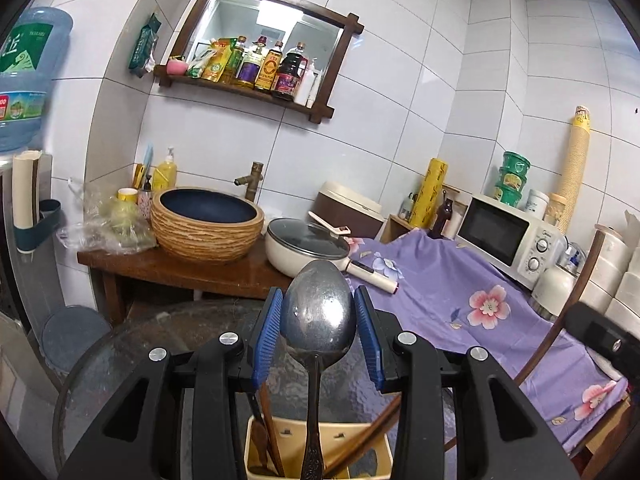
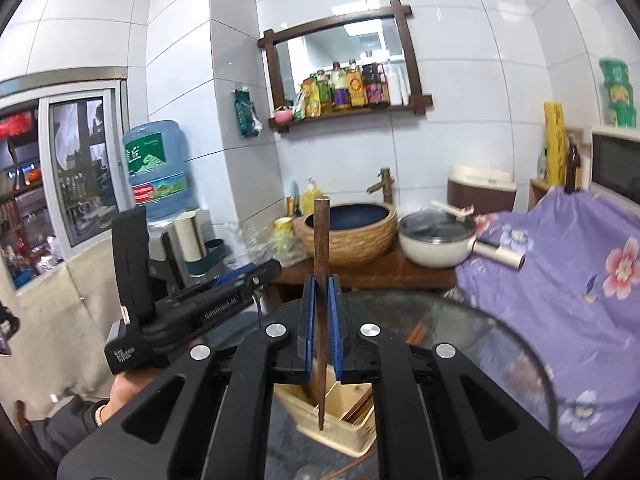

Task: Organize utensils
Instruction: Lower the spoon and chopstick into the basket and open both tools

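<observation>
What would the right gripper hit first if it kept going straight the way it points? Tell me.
Likely the woven basin on the wooden counter. The right gripper, shut on a chopstick, aims over the glass table toward it. Depth is unclear.

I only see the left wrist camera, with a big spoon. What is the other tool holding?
Observer: The right tool is shut on one brown chopstick, standing upright.
Operator: Where is its tip?
Observer: It hangs over the beige utensil holder on the glass table.
Operator: Who holds my tool?
Observer: A hand in a dark sleeve grips the left tool from below.
</observation>
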`<state>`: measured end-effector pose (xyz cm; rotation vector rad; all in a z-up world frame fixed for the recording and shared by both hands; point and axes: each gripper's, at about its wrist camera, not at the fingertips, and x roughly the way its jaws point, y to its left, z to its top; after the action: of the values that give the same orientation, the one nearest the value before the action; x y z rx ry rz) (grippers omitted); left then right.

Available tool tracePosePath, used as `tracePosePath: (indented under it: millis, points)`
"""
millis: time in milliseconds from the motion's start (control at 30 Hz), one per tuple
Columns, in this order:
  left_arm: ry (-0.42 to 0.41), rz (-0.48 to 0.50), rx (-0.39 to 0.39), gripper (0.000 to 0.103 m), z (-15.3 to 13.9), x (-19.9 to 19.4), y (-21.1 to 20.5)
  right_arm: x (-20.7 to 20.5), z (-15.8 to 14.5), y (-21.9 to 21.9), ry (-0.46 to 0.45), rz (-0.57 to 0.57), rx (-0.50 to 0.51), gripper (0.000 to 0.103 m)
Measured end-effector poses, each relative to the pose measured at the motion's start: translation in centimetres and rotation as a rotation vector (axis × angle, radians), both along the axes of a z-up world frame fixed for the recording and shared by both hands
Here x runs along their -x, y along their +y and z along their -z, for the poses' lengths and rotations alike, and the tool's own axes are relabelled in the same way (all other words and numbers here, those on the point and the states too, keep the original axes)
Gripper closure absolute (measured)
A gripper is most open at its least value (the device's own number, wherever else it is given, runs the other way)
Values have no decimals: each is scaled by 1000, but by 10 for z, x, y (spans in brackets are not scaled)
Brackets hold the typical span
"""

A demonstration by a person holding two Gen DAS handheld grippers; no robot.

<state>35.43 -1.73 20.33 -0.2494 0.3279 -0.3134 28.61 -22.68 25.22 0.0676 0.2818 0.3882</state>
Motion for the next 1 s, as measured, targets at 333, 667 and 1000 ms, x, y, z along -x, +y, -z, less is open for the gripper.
tracePosePath:
  millis: [333,667,1000]
  points:
    - [6,-27,-15,67,45,-26,-8,-39,47,6,32,43,32,95]
    - [10,8,-52,67,79,-12,-19,-43,95,13,65,40,50,95]
    - [70,39,-118,61,107,2,-21,-41,139,17,135,32,77,95]
